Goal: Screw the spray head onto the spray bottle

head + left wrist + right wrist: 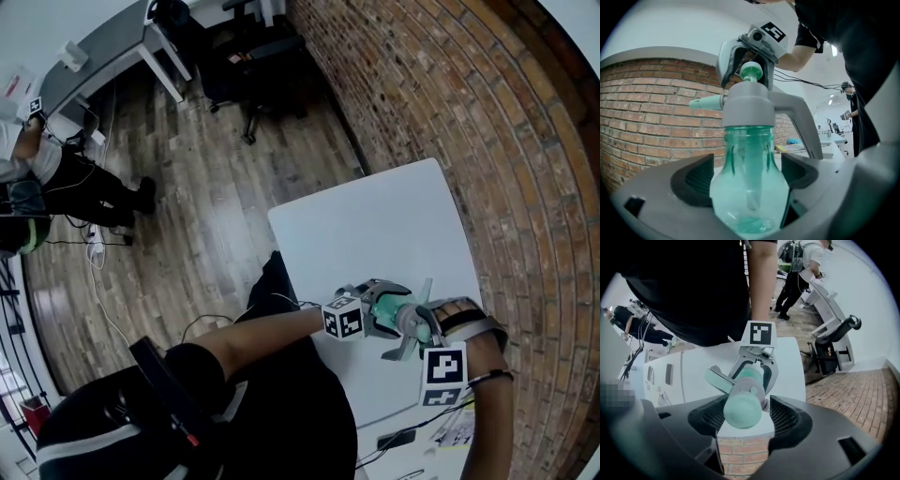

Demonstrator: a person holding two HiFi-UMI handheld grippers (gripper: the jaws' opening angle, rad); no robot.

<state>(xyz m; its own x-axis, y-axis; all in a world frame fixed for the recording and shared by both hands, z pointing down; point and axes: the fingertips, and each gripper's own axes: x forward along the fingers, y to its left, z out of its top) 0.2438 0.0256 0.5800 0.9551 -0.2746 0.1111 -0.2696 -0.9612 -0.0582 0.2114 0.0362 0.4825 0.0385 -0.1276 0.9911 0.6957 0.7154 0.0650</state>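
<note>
My left gripper (747, 171) is shut on the belly of the clear green spray bottle (747, 187), which stands upright over the white table (375, 225). The grey spray head (750, 105) sits on the bottle's neck, its nozzle pointing left and its trigger handle (806, 126) hanging right. My right gripper (743, 416) comes down from above; its jaws stand either side of the green knob (743, 411) on top of the head, and a gap shows beside it. In the head view both grippers meet at the bottle (386, 309) near the table's front.
A brick wall (487, 141) runs along the table's right side. Wooden floor (216, 216) lies to the left, with office chairs (248, 56), a desk (103, 56) and a standing person (56, 178). A phone (398, 439) and papers lie at the table's near edge.
</note>
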